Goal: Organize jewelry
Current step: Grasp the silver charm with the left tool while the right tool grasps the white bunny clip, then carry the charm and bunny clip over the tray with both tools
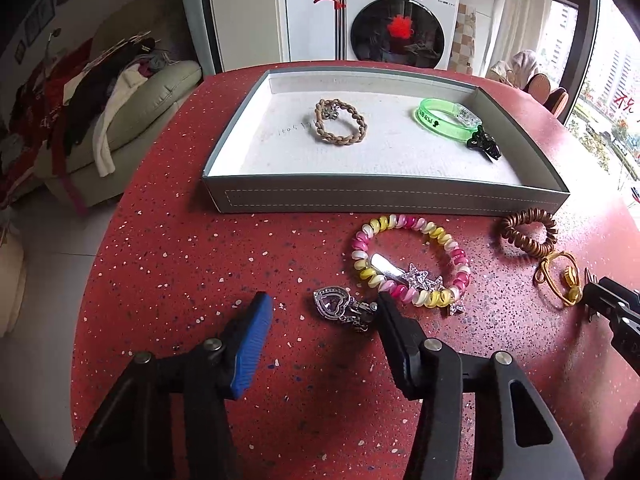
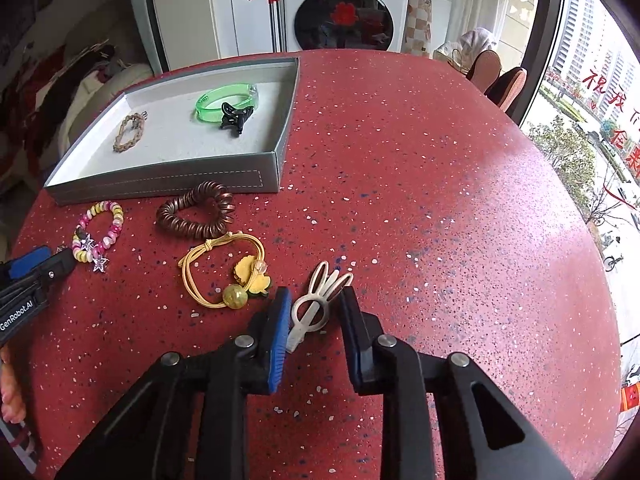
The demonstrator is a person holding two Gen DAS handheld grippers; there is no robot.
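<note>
- Heart brooch (image 1: 345,307): silver, on the red speckled table (image 1: 200,240), sitting between the spread fingers of the left gripper (image 1: 322,312). It touches or nearly touches the right-hand finger; well apart from the blue-padded one. Jaws released, nothing gripped.
- White bunny-ear hair clip (image 2: 316,300): flat on the table between the fingers of the right gripper (image 2: 314,304). Jaws apart, straddling it; left pad close to the clip's tail, can't tell if touching. Not clamped.
- Pink/yellow/white spiral hair tie (image 1: 410,260): just beyond the left gripper, near the tray's front wall. Silver star clip (image 1: 416,278) lies across it, stars hanging over its near edge.
- Brown spiral hair tie (image 2: 195,210): on the table, close to the tray's front wall.
- Yellow elastic hair tie (image 2: 224,276) with flower and bead: just near side of the brown one, left of the right gripper.
- Grey tray (image 1: 384,196): pale lining, open top, sits at the far side of the table.
- In the tray: braided tan bracelet (image 1: 340,122) towards the left; green translucent bangle (image 1: 446,120) towards the right; black claw clip (image 1: 484,142) touching the bangle's near side.
- Background: white washing machine (image 1: 400,12) behind the table, pale sofa (image 1: 152,100) with piled clothes on the left.
</note>
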